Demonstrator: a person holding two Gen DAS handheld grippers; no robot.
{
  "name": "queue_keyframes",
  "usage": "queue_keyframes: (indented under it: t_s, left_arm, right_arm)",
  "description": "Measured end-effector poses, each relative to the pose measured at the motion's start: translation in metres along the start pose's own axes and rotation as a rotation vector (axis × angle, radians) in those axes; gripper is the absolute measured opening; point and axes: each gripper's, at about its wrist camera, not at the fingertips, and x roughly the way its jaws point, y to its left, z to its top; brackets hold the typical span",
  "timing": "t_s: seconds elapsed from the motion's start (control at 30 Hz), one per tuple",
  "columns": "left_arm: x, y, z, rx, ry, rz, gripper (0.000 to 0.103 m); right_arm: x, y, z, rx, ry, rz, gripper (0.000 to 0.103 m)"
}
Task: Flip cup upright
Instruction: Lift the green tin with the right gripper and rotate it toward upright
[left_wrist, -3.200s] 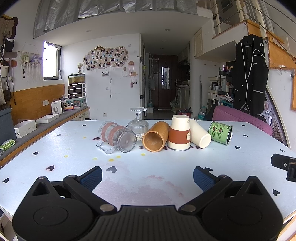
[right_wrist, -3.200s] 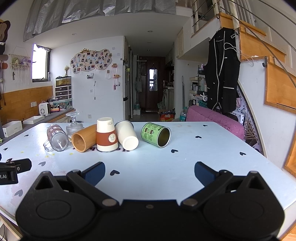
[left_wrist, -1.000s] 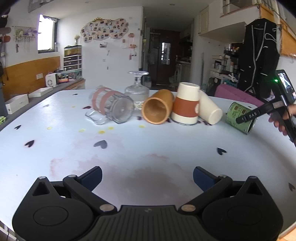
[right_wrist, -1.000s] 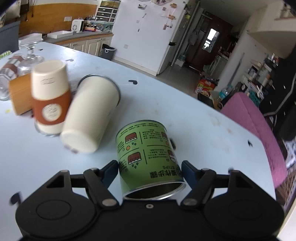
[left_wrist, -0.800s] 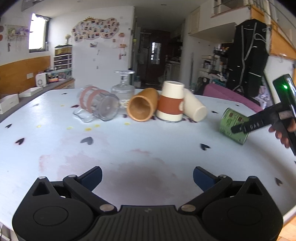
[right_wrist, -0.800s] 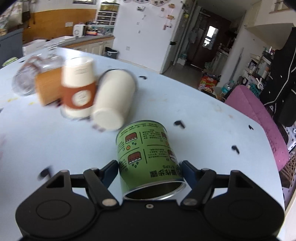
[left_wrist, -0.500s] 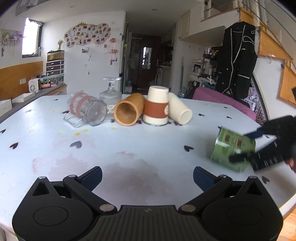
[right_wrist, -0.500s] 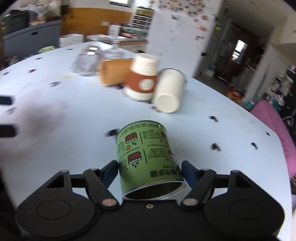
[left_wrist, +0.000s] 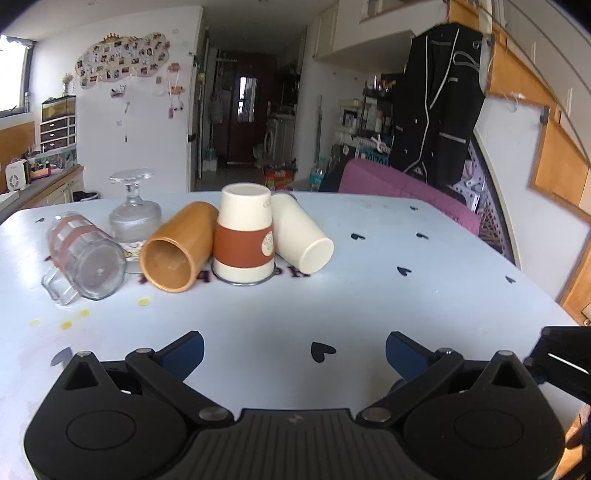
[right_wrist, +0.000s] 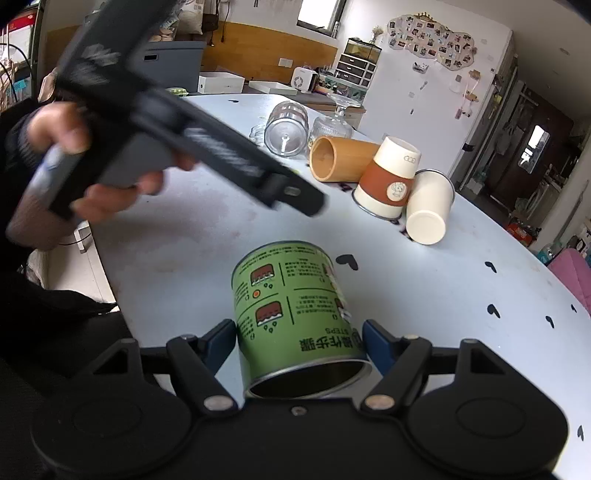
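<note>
In the right wrist view my right gripper (right_wrist: 299, 338) is shut on a green tin cup (right_wrist: 295, 306), held above the white table (right_wrist: 443, 295) near its front edge. The cup's open mouth faces the camera and its closed end points away and down. My left gripper (left_wrist: 293, 345) is open and empty, low over the table's near part. Seen from the right wrist view, the left gripper (right_wrist: 295, 195) is a blurred black tool in a hand at the upper left.
A row stands mid-table: a glass mug (left_wrist: 86, 258) on its side, an upside-down stemmed glass (left_wrist: 135, 214), an orange cup (left_wrist: 177, 251) on its side, an upside-down cream cup with a brown sleeve (left_wrist: 243, 240), a cream cup (left_wrist: 299, 232) on its side. A pink chair (left_wrist: 406, 192) is behind.
The right gripper closed on the green tin cup, lifted it out of the row and carried it toward the table's near edge, swinging left. The left gripper stayed open and shifted a little.
</note>
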Motion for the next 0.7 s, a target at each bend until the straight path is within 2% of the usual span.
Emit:
queue_keyframes:
  t_s: [0.23, 0.33, 0.47, 0.7]
  left_arm:
    - [0.017, -0.008, -0.005, 0.041, 0.067, -0.021, 0.103]
    - [0.016, -0.010, -0.006, 0.046, 0.066, -0.023, 0.103]
    - [0.013, -0.009, -0.007, 0.055, 0.064, -0.020, 0.103]
    - [0.005, -0.006, -0.010, 0.063, 0.057, -0.015, 0.103]
  right_arm:
    - [-0.001, 0.002, -0.002, -0.014, -0.015, -0.002, 0.076]
    - [-0.002, 0.004, -0.003, -0.026, -0.017, -0.007, 0.077]
    - [-0.002, 0.004, -0.005, -0.032, -0.014, -0.039, 0.086]
    - [-0.005, -0.007, -0.015, -0.001, -0.005, -0.103, 0.088]
